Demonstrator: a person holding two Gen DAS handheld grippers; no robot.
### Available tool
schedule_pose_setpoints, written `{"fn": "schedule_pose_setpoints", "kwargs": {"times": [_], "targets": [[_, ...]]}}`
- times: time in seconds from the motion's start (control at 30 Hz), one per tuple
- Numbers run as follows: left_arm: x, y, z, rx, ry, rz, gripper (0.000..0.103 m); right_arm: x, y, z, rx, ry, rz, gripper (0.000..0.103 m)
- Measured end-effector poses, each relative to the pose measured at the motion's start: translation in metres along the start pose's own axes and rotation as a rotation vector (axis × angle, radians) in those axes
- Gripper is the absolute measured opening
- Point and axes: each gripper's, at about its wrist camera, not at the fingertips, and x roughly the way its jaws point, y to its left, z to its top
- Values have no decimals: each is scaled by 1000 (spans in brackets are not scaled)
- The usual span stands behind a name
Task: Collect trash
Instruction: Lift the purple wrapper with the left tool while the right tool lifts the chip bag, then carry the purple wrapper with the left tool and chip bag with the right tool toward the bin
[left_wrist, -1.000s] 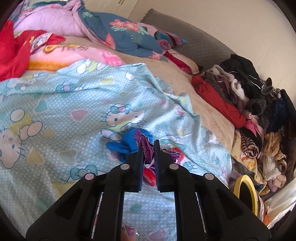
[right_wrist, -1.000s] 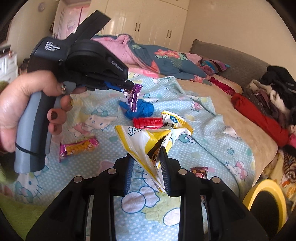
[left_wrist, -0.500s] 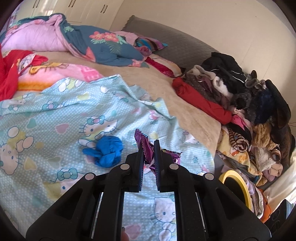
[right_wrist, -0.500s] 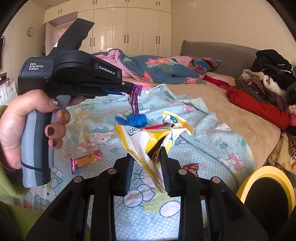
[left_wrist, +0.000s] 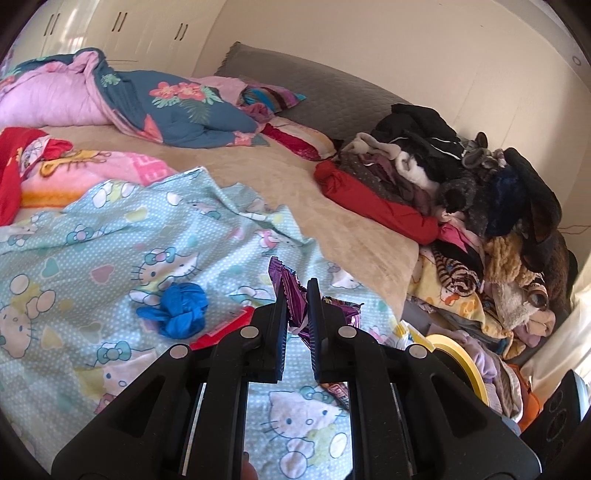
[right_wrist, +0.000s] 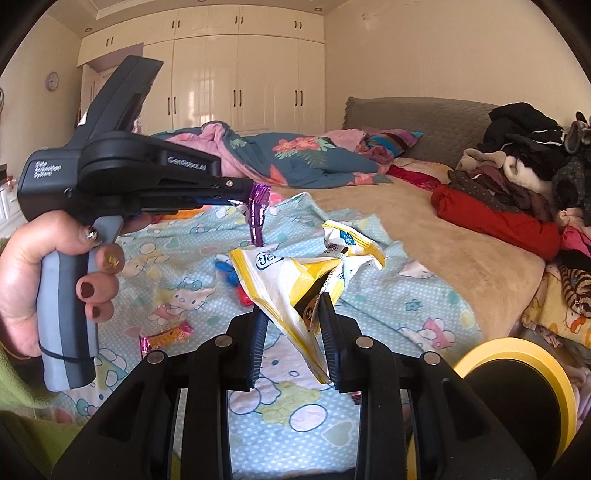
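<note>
Your left hand-held gripper (left_wrist: 297, 295) is clamped on a purple foil wrapper (left_wrist: 284, 280), held up off the bed (left_wrist: 295, 192); the right wrist view shows the wrapper (right_wrist: 258, 214) hanging down from its fingertips. Your right hand-held gripper (right_wrist: 293, 310) pinches a torn yellow-and-white snack bag (right_wrist: 295, 280), also lifted above the Hello Kitty sheet (left_wrist: 92, 240). On that sheet lie a crumpled blue glove (left_wrist: 177, 310), a red wrapper (left_wrist: 225, 326) just beside it, and a pink snack bar (right_wrist: 166, 334) nearer the foot edge. The yellow-rimmed bin (right_wrist: 517, 391) stands beside the bed's near right corner, below the clothes pile (left_wrist: 480, 206).
</note>
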Motion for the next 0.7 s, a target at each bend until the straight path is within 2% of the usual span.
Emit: {"fn": "schedule_pose_setpoints", "kwargs": {"times": [0.7], "targets": [[4, -46, -12, 73, 25, -70, 6, -30, -51, 0, 102, -39, -72, 27]]}}
